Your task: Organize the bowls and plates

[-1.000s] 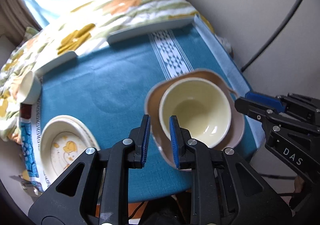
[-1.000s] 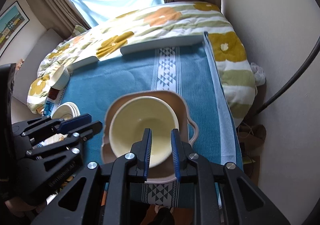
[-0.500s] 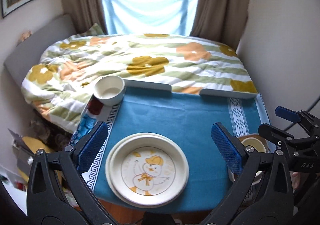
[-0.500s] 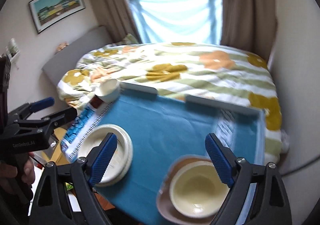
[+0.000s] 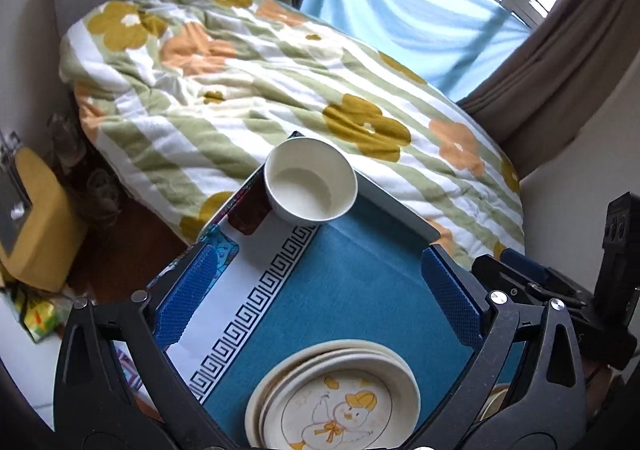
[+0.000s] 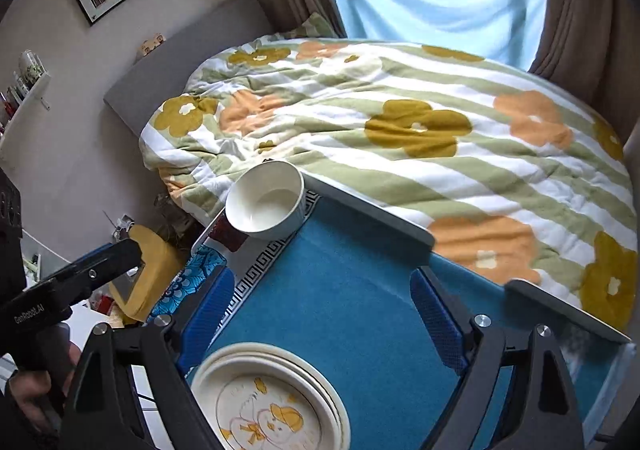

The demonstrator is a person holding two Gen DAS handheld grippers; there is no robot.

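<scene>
A stack of cream plates [image 5: 336, 402] with a duck picture lies at the near edge of the blue tablecloth [image 5: 352, 290]. At the far left corner stands an empty white bowl [image 5: 310, 186]. My left gripper [image 5: 318, 256] hovers above the cloth between plates and bowl; its jaws are wide and closing, with nothing between them. In the right wrist view the same plates [image 6: 268, 398] and bowl [image 6: 266, 198] show. My right gripper [image 6: 322, 278] is open and empty over the cloth. Each gripper sees the other: the right gripper [image 5: 532, 282], and the left gripper [image 6: 80, 274] with a hand on it.
A bed with a flowered striped duvet [image 6: 400, 122] runs along the table's far side. Low grey rails [image 6: 368, 210] edge the table there. A yellow box [image 5: 36, 218] and clutter sit on the floor to the left. Curtains and a window lie beyond the bed.
Both grippers went from shut to wide open. They swung left, away from the yellow bowl in the beige dish, over to the duck plates and the white bowl.
</scene>
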